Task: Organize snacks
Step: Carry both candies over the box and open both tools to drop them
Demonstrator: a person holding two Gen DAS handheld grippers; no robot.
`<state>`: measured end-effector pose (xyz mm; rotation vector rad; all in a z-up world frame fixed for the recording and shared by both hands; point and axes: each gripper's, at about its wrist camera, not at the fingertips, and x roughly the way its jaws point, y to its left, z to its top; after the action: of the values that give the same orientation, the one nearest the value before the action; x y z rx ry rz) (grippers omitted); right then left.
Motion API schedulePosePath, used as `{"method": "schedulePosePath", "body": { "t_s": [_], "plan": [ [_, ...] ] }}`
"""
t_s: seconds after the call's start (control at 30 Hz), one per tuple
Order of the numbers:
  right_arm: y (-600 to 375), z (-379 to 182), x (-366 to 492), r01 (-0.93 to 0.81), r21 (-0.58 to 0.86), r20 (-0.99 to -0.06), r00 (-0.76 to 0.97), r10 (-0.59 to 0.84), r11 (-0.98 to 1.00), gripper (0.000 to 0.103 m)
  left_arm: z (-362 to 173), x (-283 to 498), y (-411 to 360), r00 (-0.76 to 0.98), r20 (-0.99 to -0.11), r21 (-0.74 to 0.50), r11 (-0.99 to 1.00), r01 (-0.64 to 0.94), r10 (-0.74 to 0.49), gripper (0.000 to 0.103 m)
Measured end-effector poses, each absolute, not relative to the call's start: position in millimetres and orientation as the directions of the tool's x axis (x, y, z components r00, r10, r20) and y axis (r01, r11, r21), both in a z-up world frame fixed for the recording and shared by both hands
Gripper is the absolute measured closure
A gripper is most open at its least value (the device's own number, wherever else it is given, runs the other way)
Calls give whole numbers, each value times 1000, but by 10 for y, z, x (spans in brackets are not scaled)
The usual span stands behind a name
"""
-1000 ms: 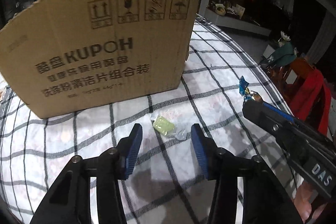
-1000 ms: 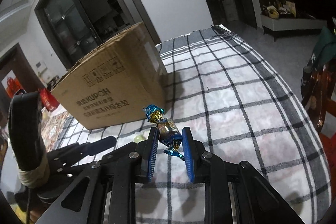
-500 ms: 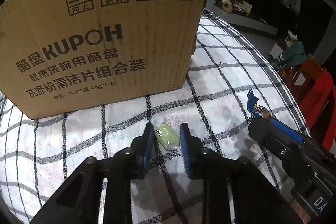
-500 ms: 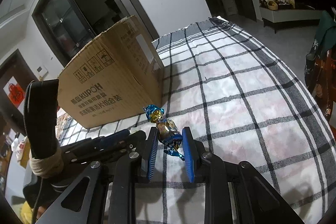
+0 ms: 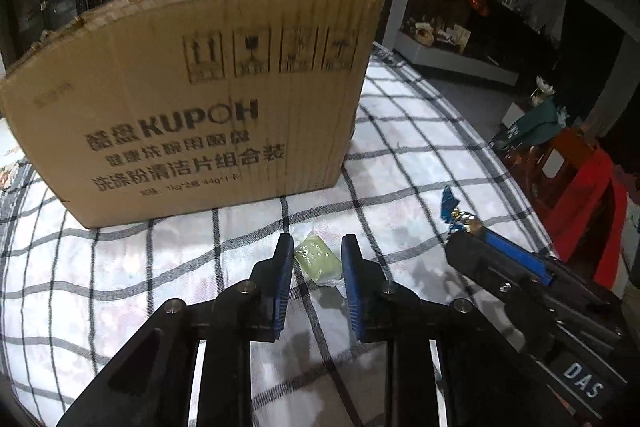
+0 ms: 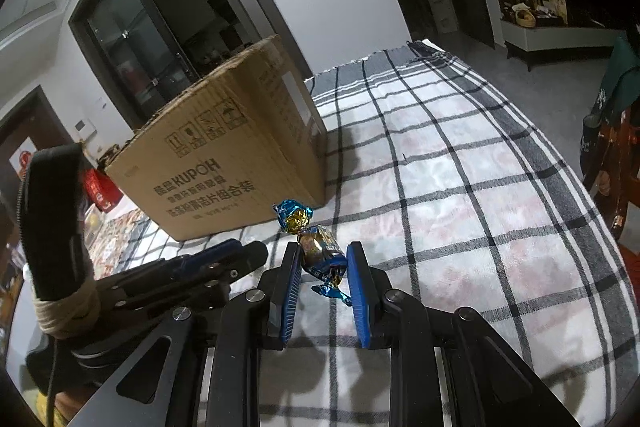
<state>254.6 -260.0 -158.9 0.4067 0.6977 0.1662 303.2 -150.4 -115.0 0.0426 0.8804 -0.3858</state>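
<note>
My left gripper (image 5: 316,253) is shut on a pale green wrapped candy (image 5: 318,261) and holds it just above the checked tablecloth (image 5: 400,155). My right gripper (image 6: 324,259) is shut on a blue and gold foil candy (image 6: 316,247); that candy also shows in the left wrist view (image 5: 458,215) at the tip of the right gripper. A KUPOH cardboard box (image 5: 192,99) stands just beyond both grippers, and its top opening is hidden from view. In the right wrist view the box (image 6: 224,155) sits to the left, with the left gripper (image 6: 224,259) low beside it.
The table's right edge (image 6: 592,195) drops off to a wooden chair with red cloth (image 5: 588,203). A red packet (image 6: 100,187) and patterned items lie left of the box. A dark cabinet (image 5: 460,43) stands far behind.
My left gripper closed on the green candy, then lifted and drew back from the box. My right gripper kept its hold on the blue candy and rose a little.
</note>
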Motion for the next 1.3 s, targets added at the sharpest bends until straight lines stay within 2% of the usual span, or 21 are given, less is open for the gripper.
{"method": "schedulePosePath", "body": {
  "t_s": [0.53, 1.0, 1.3],
  "plan": [
    [-2319, -1031, 2336, -80, 369, -543, 790, 285, 926, 79, -447, 2642, -1065, 674, -652, -150, 931, 333, -346, 78],
    [-2089, -487, 2424, -158, 329, -469, 828, 307, 931, 79, 119, 2562, -656, 776, -543, -131, 945, 300, -321, 78],
    [-1934, -202, 2607, -197, 286, -424, 852, 308, 938, 79, 333, 2693, -488, 817, -501, -96, 956, 276, -286, 78]
  ]
}}
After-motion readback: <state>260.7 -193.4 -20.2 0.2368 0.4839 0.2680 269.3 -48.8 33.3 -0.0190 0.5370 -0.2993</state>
